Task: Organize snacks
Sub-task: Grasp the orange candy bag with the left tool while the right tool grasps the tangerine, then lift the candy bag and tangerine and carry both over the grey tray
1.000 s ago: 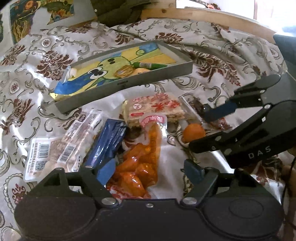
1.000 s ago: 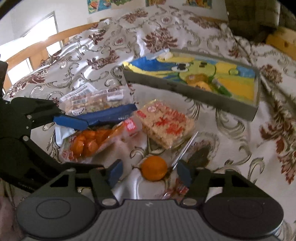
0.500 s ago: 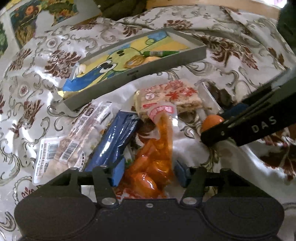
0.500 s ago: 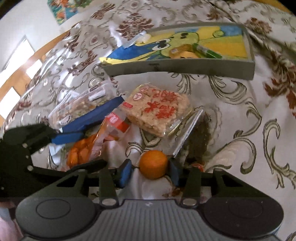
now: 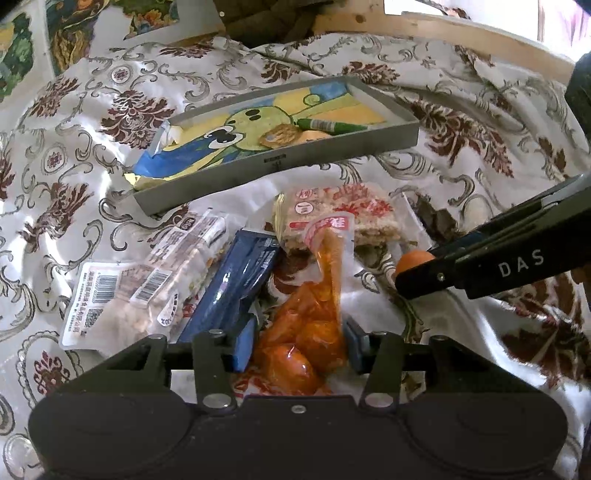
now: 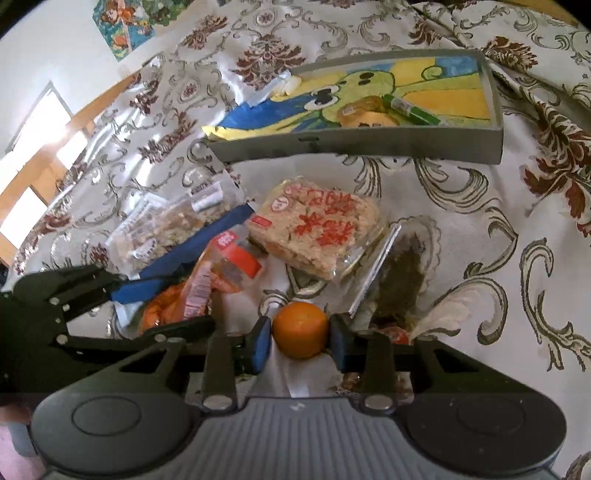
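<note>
So the snacks are all piled on the bed, on a white bedspread [image 6: 480, 229] with brown floral swirls; the little orange [image 6: 301, 329] sits right between the right gripper [image 6: 300, 341] fingers, both blue pads touching its sides, so it's pinched; next to it the orange pouch [image 5: 312, 325] of saucy orange chunks lies between the left gripper [image 5: 299, 345] fingers, which sit close on either side of the bag, but I honestly can't tell if they're actually squeezing it or just around it; just beside the pouch on its left is a dark blue packet [image 5: 236, 284], and left of that a clear bag of nuts [image 5: 147, 291] with barcode stickers, partly tucked under the blue one; just past the pouch's red and white top is the rice cracker block [image 6: 317, 230] in clear wrap with red print, and on its right a clear packet with something dark in it [image 6: 400, 280]; farther back, apart from the pile, there's a shallow grey tray [image 6: 369, 146] lined with a cartoon drawing, and inside it a green tube [image 6: 410, 109] and a small amber wrapped snack [image 6: 364, 110] touching each other; wooden bed frame [image 5: 443, 29] behind all that.
</note>
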Tool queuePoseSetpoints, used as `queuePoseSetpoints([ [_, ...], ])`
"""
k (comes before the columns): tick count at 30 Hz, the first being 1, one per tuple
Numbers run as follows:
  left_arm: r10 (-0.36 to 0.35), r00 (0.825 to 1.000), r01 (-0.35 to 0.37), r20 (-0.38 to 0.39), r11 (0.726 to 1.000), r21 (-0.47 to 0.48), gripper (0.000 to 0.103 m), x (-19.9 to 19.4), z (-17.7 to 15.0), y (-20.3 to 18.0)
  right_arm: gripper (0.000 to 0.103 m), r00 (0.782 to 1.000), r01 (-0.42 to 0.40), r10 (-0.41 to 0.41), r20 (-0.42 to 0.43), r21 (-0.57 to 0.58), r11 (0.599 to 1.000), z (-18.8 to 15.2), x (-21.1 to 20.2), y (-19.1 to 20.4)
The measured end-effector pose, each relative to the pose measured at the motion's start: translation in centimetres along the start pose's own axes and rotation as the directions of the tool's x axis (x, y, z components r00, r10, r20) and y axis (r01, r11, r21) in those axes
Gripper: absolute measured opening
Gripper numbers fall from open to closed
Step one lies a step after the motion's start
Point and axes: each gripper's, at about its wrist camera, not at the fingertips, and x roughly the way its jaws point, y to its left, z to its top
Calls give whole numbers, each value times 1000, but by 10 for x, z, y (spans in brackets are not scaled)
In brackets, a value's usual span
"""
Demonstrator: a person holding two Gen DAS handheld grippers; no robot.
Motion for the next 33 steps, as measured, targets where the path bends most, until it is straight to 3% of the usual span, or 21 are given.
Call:
queuePoseSetpoints([
  [15, -46, 990, 64, 132, 988, -139, 50, -19, 5, 12, 37, 994, -12, 16, 108, -44, 999, 5, -17, 6],
  [33, -51, 982, 80, 185, 984, -158, 50, -25, 7, 14, 36, 980, 18, -10, 197, -39, 999, 9, -22, 2],
])
